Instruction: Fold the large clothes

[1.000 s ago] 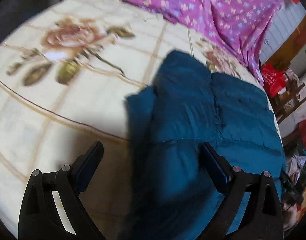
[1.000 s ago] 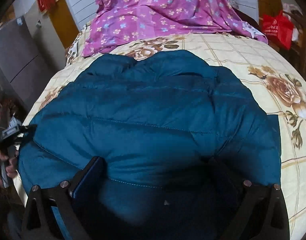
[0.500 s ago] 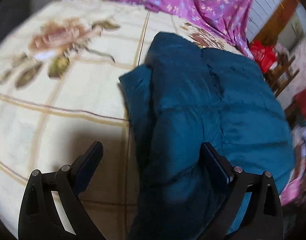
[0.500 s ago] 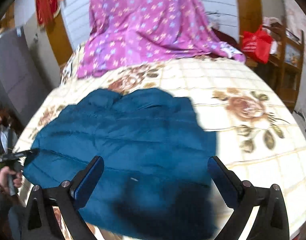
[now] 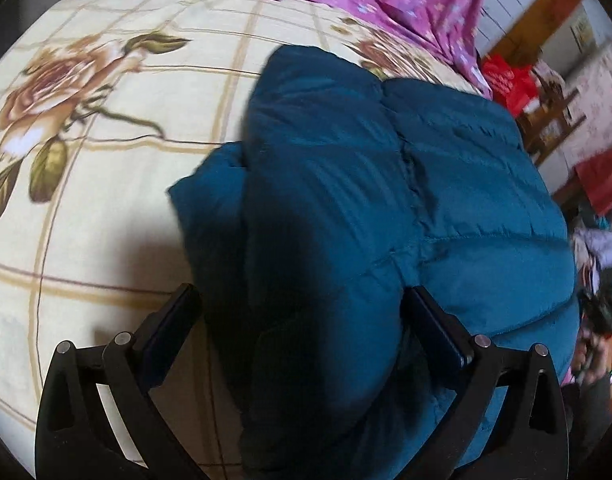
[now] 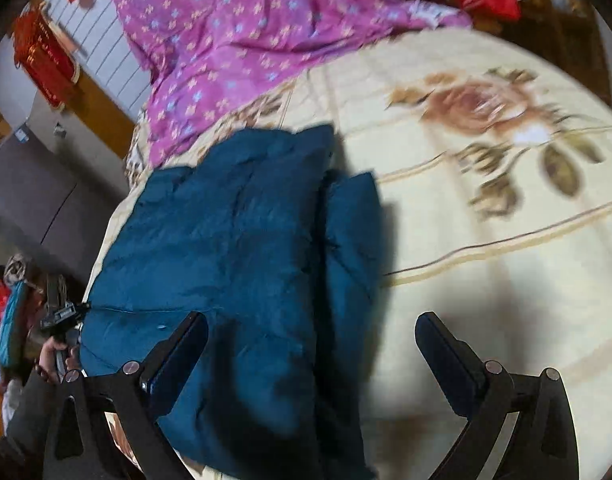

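Claws, two, both released, hover over one folded teal jacket (image 5: 386, 200).

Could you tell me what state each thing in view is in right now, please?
Blue padded jacket: folded into a thick bundle, lying on the bed.
Left gripper: open, jaws either side of the jacket's near fold, not pinching it.
Right gripper: open, over the jacket's edge, holding nothing.
Purple floral sheet: crumpled, unfolded.
Rose-print bedspread: spread flat.
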`<state>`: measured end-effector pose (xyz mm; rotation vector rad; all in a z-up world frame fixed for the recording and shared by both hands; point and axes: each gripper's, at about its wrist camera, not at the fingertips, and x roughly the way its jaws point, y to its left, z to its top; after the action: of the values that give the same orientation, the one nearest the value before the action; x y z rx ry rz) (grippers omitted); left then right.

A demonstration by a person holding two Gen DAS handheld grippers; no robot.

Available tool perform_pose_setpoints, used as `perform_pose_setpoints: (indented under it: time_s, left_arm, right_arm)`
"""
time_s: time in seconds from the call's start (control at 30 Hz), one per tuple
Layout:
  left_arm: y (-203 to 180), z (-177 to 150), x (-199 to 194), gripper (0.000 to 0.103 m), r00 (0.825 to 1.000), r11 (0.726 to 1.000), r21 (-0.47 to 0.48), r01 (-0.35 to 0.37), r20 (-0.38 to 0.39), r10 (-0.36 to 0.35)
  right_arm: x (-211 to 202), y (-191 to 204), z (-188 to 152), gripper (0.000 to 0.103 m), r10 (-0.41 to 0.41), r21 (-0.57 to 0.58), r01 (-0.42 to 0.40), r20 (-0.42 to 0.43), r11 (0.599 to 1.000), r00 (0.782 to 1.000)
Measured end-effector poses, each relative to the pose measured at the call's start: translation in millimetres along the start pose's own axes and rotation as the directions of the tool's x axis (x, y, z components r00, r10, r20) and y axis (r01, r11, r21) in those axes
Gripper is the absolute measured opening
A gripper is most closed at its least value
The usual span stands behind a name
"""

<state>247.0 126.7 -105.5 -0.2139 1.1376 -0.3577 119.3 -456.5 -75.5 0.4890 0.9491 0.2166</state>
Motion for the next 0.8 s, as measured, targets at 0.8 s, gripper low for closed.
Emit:
perform_pose_setpoints:
  time_s: [0.8]
  left_arm:
    - [5.5, 2.5, -3.1, 0.102, 0.987, 0.987, 0.039, 0.155, 0.030, -0.156]
  right_arm:
    - [45.7, -3.7, 7.8, 0.103, 0.257, -0.181, -0.260, -0.043, 0.948, 0.965]
